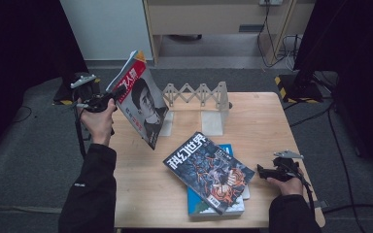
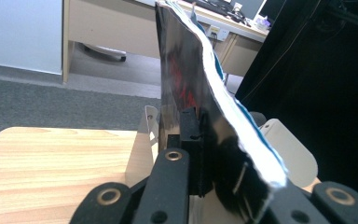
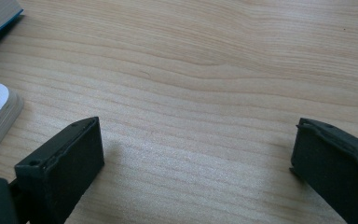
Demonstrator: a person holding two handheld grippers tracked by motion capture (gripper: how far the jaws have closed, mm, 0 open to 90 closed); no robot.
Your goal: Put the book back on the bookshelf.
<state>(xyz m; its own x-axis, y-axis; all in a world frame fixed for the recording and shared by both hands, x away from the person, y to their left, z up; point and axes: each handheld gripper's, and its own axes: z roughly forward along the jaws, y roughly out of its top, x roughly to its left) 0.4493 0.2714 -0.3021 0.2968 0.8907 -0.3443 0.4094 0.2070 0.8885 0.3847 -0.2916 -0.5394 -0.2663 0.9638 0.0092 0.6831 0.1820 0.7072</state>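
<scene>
While clamped in L gripper (image 1: 108,99), magazine (image 1: 142,97) stands upright above table; R gripper (image 1: 264,171) open.

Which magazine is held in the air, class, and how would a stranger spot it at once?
Start at the wooden table and go to its far left edge, by the folding rack. The left gripper clamps a magazine upright there. Unlike the flat stacked ones, it has a red title and a portrait.

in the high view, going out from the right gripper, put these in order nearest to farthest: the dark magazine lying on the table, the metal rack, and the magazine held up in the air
1. Dark magazine, lying on a blue book just left of the right gripper.
2. Metal rack, standing at the table's far edge.
3. Raised magazine, held up by the left gripper over the far left corner.
</scene>
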